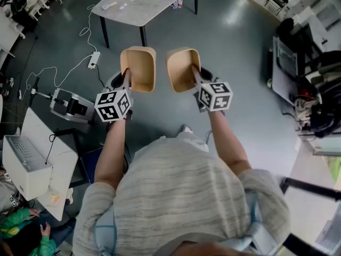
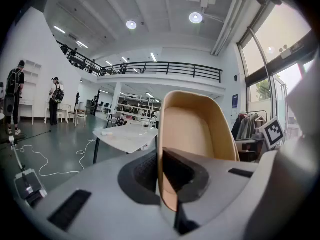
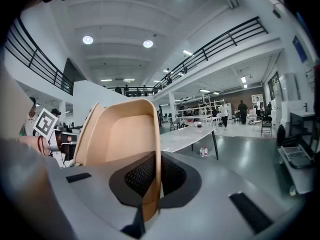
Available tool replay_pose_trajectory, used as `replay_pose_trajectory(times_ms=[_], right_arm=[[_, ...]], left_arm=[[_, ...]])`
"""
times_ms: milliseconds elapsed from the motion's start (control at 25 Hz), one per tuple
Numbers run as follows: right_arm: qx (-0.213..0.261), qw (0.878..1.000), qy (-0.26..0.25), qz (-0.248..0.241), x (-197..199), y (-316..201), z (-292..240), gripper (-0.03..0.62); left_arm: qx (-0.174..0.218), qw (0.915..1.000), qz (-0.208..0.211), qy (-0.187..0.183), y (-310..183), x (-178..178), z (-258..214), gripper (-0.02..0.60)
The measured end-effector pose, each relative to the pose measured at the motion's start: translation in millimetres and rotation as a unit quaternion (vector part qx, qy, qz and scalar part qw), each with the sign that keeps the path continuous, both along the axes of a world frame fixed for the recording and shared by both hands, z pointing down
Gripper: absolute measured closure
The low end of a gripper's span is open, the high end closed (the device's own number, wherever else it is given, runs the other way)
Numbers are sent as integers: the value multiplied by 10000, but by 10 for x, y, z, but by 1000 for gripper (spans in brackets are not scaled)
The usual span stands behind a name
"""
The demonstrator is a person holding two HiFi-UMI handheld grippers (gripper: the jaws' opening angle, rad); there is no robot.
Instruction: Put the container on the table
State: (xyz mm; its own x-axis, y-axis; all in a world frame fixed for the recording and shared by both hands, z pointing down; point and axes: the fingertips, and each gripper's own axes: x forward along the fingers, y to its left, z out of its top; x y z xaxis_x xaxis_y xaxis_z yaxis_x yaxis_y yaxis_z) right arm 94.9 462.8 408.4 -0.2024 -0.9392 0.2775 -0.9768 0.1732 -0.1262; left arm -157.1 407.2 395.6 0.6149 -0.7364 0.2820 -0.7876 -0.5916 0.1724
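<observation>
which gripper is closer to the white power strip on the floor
Left. The left gripper, jaws shut on a tan container, is just right of the power strip in the head view; the right gripper, shut on a second container, is farther right, beyond the left one.

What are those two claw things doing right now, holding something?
Left gripper: shut on a tan container by its rim.
Right gripper: shut on a second tan container by its rim.

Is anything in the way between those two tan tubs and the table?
Nothing visible is. The left gripper grips the left container by its wall, and the right gripper grips the right container. Only bare floor lies between them and the table ahead. A power strip lies off to the left.
</observation>
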Motion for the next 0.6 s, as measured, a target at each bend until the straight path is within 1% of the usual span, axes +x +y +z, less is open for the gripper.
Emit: replay_pose_trajectory(times_ms=[120,320,480,600], right_arm=[[5,10000,3,53,4,-232,-72,588],[61,9997,-172,158,14,-359,-149,588],[78,9995,-260,176,20,-377,-157,588],[107,9996,-224,167,44,-417,-180,588]], left_arm=[[18,10000,11,24,-189,109,-52,578],[64,9999,87,-63,-378,295,-58,578],[-12,10000,59,50,-399,351,-12,578],[-45,10000,50,43,-393,354,27,578]])
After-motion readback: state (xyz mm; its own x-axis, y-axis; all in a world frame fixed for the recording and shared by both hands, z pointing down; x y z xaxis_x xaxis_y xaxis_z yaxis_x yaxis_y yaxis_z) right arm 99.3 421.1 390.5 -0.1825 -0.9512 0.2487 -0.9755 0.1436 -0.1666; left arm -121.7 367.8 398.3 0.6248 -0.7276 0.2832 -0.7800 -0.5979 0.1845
